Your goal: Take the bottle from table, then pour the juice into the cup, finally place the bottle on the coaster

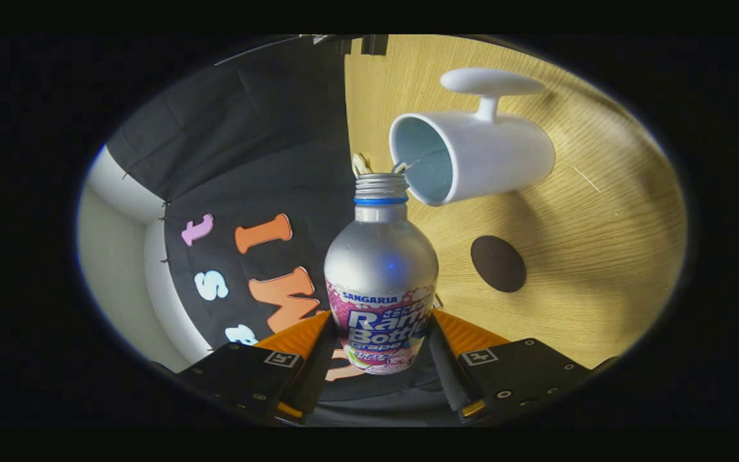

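My gripper (381,333) is shut on the silver bottle (380,263), both fingers pressing its labelled lower body. The bottle is uncapped and tipped over on its side, as the rolled view shows the table standing like a wall. Its threaded open mouth (381,183) sits right at the rim of the white cup (472,157), whose pale blue inside faces me. The cup's handle (491,86) points away from the bottle. A dark round coaster (498,263) lies on the wooden table (600,256) beside the cup, just beyond the right finger.
The booth's black cloth wall (241,160) fills the side left of the bottle, with a pale surface (119,256) past it. A small tan object (360,164) peeks out behind the bottle's neck. Bare wood spreads around the coaster.
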